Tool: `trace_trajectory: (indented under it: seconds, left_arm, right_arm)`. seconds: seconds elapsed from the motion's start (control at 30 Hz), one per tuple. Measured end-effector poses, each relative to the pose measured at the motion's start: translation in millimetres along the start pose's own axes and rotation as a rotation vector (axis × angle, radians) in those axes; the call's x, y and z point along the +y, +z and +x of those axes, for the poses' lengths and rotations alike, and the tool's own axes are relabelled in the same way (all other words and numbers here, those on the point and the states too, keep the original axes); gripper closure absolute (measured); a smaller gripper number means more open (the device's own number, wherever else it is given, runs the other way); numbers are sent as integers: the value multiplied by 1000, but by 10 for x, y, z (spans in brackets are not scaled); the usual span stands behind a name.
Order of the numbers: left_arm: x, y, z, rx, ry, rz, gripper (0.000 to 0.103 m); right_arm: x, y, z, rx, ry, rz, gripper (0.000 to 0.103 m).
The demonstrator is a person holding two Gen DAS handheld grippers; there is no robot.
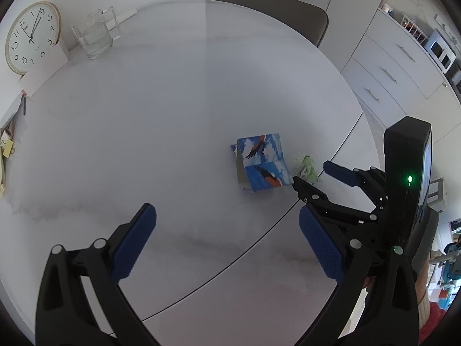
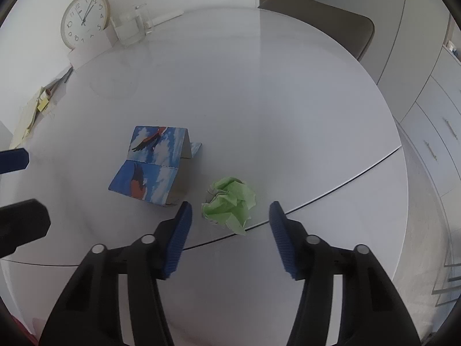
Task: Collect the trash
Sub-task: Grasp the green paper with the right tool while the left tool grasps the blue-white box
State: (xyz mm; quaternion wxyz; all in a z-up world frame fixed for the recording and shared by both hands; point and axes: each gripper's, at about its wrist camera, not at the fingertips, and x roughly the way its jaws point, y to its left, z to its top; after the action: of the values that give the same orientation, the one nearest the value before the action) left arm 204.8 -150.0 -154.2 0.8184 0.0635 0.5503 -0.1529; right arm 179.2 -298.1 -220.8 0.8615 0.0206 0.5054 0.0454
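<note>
The right gripper (image 2: 230, 216) hangs spread around the green paper ball (image 2: 229, 201) near the tabletop's (image 2: 259, 101) front edge, pads not yet touching. Best to lower squarely, then squeeze gently, clear of the folded card (image 2: 152, 164). The left gripper (image 1: 227, 242) waits spread, empty.

Crumpled green paper balls (image 2: 230, 201): one, near the table's (image 2: 259, 92) front edge
Folded picture cards, blue with birds (image 2: 157, 163): one, just beside the paper ball
Clocks (image 2: 85, 19): one, at the table's far left edge
Clear glass containers (image 1: 95, 36): two, beside the clock
Chairs (image 2: 322, 20): one, behind the table's far edge
Grippers: two, left gripper (image 1: 227, 239) and right gripper (image 2: 230, 236)
</note>
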Motion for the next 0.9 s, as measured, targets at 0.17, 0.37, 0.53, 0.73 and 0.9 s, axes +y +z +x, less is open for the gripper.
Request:
trace_trajectory:
  seconds: [0.17,0.37,0.53,0.73,0.9]
  left_arm:
    - [-85,113,125,11,-9,-5,8]
    - [-306,307,358,36,-10,25,8]
    - [-429,459,599,69,12,36,8]
    - [-456,565,853,128,35,30,20]
    - [-401,534,1023,173,60,19,45]
  right_arm:
    - [-86,6,-9,-9,44,11,74]
    - [-253,-40,-141,-13,54,75,79]
    - [-401,-110,-221,-15,54,121,79]
    - [-511,-140,-186,-8,69,164,79]
    - [-504,-115,-160,-3,68,162,79]
